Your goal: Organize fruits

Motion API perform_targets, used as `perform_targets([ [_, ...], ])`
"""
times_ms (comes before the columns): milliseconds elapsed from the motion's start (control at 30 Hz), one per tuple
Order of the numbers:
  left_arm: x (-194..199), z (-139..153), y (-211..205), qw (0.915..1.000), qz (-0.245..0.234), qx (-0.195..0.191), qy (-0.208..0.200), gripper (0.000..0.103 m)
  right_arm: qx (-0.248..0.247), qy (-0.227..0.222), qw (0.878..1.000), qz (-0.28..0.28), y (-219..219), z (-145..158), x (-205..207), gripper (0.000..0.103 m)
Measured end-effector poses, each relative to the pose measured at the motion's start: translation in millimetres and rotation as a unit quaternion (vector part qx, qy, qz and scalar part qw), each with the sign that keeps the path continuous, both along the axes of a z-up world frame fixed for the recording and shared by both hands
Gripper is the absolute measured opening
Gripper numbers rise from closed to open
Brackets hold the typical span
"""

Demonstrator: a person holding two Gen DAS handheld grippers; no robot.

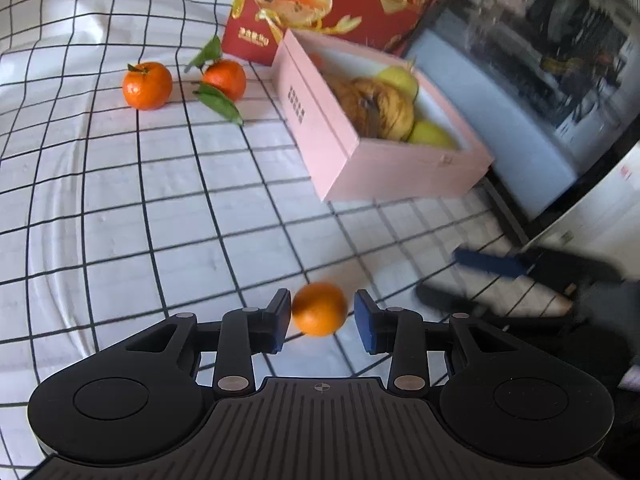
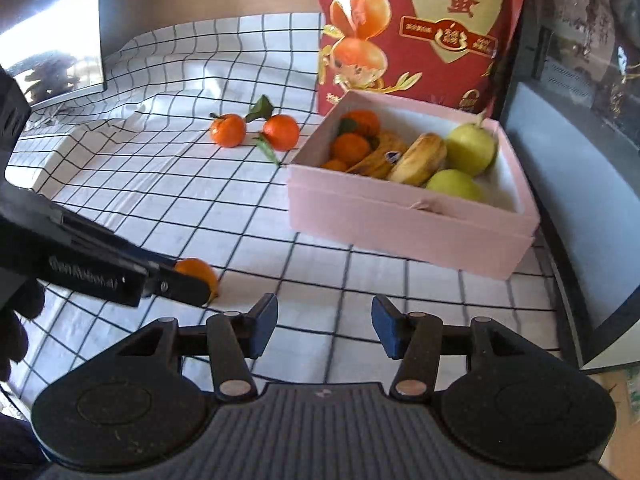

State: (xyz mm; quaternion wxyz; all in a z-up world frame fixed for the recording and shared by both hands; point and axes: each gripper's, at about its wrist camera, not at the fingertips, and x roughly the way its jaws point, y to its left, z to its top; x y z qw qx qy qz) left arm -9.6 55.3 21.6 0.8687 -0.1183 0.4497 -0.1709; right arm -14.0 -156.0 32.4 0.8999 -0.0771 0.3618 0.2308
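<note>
A small orange mandarin [image 1: 319, 309] lies on the checked cloth between the open jaws of my left gripper [image 1: 322, 320]; there is a gap on its right side. It also shows in the right wrist view [image 2: 198, 273], half hidden behind the left gripper's finger [image 2: 182, 285]. Two more mandarins [image 1: 147, 85] [image 1: 225, 79] with green leaves lie farther back. The pink box [image 2: 404, 220] holds mandarins, bananas [image 2: 418, 158] and two green pears [image 2: 470, 148]. My right gripper [image 2: 325, 326] is open and empty above the cloth, in front of the box.
A tall red gift bag [image 2: 424, 28] stands behind the pink box. A dark glass-fronted cabinet [image 2: 580, 100] runs along the right side. A monitor [image 2: 52, 40] stands at the far left. The right gripper's fingers [image 1: 492, 264] show at the right of the left wrist view.
</note>
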Motion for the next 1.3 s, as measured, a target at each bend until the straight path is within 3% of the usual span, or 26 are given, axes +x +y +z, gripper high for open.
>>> perform_targets([
  [67,3.6,9.9,9.7,0.9997,0.011,-0.012,-0.015,0.039,0.009,0.003,1.0,0.011,6.1,-1.7,-3.3,0.055],
  [133,11.3,22.1,19.9,0.9986,0.032,-0.001,-0.042,0.039,0.012,0.004,1.0,0.021,14.8,-3.2,-7.7,0.055],
  [300,47.6,42.6,45.8,0.9882,0.084,0.066,-0.109,0.039,0.022,0.004,0.999,0.039,30.7,-3.0,-15.8,0.055],
  [433,90.4,45.7,60.2,0.9774,0.109,0.124,-0.133,0.039,0.019,0.003,0.999,0.044,36.9,-2.5,-19.5,0.056],
  [600,128.4,39.9,68.2,0.9716,0.122,0.153,-0.133,0.039,0.01,0.004,0.999,0.038,39.3,-2.4,-22.4,0.056],
  [800,154.1,18.8,58.5,0.9728,0.088,0.188,-0.102,0.04,0.0,0.008,1.0,0.024,35.6,-4.5,-26.6,0.057],
  [900,157.0,10.2,61.3,0.9762,0.082,0.178,-0.093,0.048,0.0,0.012,1.0,0.014,31.3,-5.1,-26.4,0.057],
  [1300,168.5,2.3,66.8,0.9794,0.089,0.169,-0.066,0.054,-0.006,0.019,1.0,0.01,30.0,-7.1,-28.6,0.058],
])
